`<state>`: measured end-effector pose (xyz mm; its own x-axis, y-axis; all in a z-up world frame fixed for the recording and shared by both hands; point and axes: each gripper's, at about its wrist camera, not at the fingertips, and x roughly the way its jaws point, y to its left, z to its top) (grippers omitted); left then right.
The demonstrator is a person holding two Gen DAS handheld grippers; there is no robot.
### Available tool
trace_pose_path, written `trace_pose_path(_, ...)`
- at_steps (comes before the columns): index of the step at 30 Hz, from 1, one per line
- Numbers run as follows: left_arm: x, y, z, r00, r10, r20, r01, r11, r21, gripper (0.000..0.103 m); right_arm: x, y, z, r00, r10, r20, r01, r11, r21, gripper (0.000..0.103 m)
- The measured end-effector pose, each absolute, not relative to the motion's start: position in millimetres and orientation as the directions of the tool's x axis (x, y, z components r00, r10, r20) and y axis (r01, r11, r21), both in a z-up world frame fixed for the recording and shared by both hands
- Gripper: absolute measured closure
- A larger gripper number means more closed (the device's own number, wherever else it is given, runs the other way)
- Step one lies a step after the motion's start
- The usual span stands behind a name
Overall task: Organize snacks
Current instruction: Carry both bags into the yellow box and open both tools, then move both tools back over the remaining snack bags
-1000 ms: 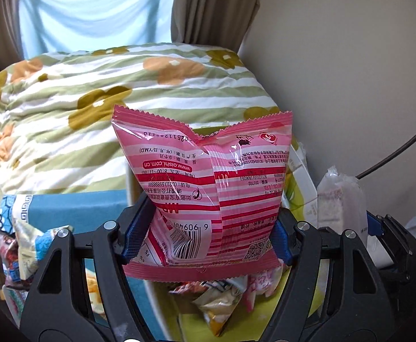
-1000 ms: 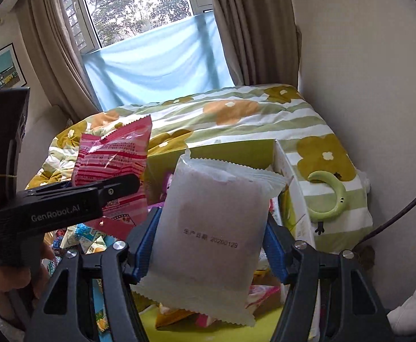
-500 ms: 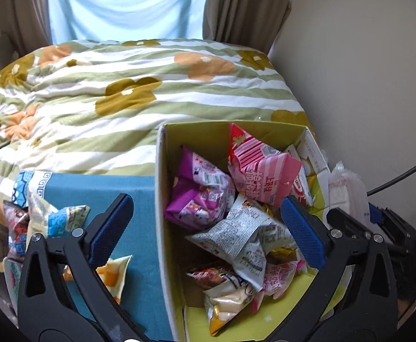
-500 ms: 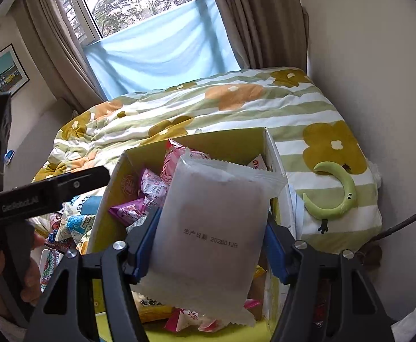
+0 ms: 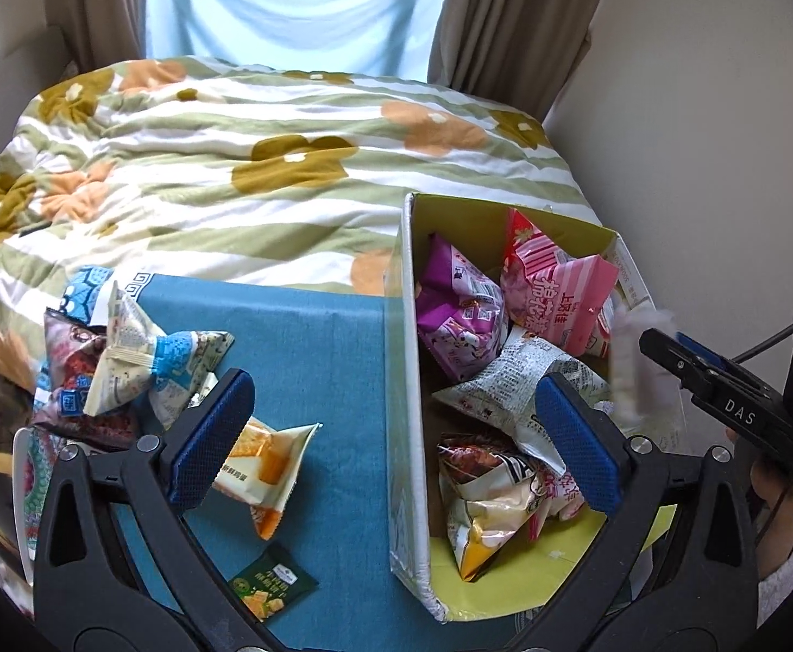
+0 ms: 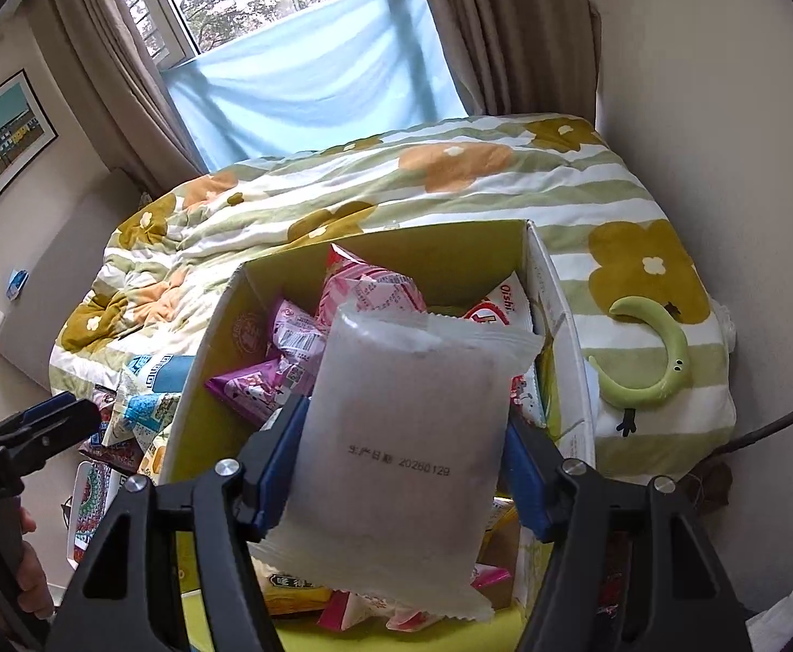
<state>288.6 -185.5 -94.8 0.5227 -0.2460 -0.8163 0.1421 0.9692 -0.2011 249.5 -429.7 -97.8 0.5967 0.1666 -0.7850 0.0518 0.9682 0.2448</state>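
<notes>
you are filling the box (image 5: 404,380), which is already holding many packets, while several loose snacks (image 5: 141,364) are waiting on the blue cloth (image 5: 331,375), your right gripper (image 6: 404,467) is pinching the white packet (image 6: 407,434) above the box, and your left gripper (image 5: 391,434) is hanging spread and empty.

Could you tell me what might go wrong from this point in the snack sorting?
1. The frosted white packet, clamped in the right gripper over the heaped yellow-lined cardboard box, may land on the pile and slide out.
2. The open left gripper straddles the box's white wall and could knock it when reaching for the orange-and-white cracker packet.
</notes>
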Motion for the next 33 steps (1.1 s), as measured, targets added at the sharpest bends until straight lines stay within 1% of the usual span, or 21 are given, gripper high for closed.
trace_pose_path(1, 285.9, -185.0, -94.8, 0.524, -0.24, -0.817, 0.14, 0.971, -0.196, 0.001, 249.2, -432.2, -98.9, 0.605, 0.162, -0.779, 0.058, 0.967, 0.246, 0.039)
trace_pose_path(3, 281.5, -184.4, -98.4, 0.524, -0.228, -0.821, 0.138, 0.974, -0.182, 0.001, 246.6, -434.1, -98.8, 0.616, 0.154, -0.772, 0.058, 0.969, 0.24, 0.029)
trace_pose_path(4, 281.3, -185.4, -100.6, 0.522, -0.221, -0.824, 0.135, 0.975, -0.176, 0.001, 243.5, -433.6, -97.5, 0.623, 0.144, -0.769, 0.06, 0.971, 0.23, 0.019)
trace_pose_path(5, 279.5, -185.5, -103.3, 0.52, -0.217, -0.826, 0.134, 0.976, -0.172, 0.001, 239.1, -433.6, -96.4, 0.63, 0.141, -0.764, 0.06, 0.972, 0.229, 0.016)
trace_pose_path(7, 275.0, -184.9, -108.4, 0.513, -0.222, -0.829, 0.136, 0.975, -0.176, 0.001, 230.6, -432.9, -96.5, 0.631, 0.152, -0.761, 0.057, 0.969, 0.24, 0.015)
trace_pose_path(9, 270.6, -184.4, -111.7, 0.509, -0.224, -0.831, 0.137, 0.974, -0.179, 0.001, 222.7, -430.9, -99.1, 0.627, 0.152, -0.764, 0.053, 0.97, 0.237, 0.008)
trace_pose_path(10, 267.7, -183.7, -112.0, 0.509, -0.223, -0.831, 0.135, 0.974, -0.179, 0.001, 219.4, -429.0, -100.7, 0.625, 0.152, -0.765, 0.046, 0.972, 0.23, 0.001)
trace_pose_path(13, 257.0, -180.3, -106.2, 0.527, -0.217, -0.822, 0.129, 0.976, -0.175, 0.001, 211.2, -424.9, -101.8, 0.629, 0.146, -0.764, 0.032, 0.977, 0.213, 0.001)
trace_pose_path(18, 235.9, -165.5, -88.9, 0.571, -0.174, -0.802, 0.095, 0.985, -0.146, 0.001, 203.2, -422.7, -92.3, 0.658, 0.157, -0.737, 0.016, 0.975, 0.222, 0.001)
trace_pose_path(24, 210.9, -132.4, -73.1, 0.608, -0.109, -0.786, 0.021, 0.992, -0.121, 0.001, 203.1, -409.1, -77.4, 0.659, 0.186, -0.729, -0.029, 0.975, 0.221, 0.001)
trace_pose_path(33, 194.5, -70.7, -64.4, 0.626, -0.059, -0.778, -0.063, 0.99, -0.125, 0.001, 199.8, -360.9, -50.1, 0.689, 0.258, -0.678, -0.134, 0.964, 0.231, 0.001)
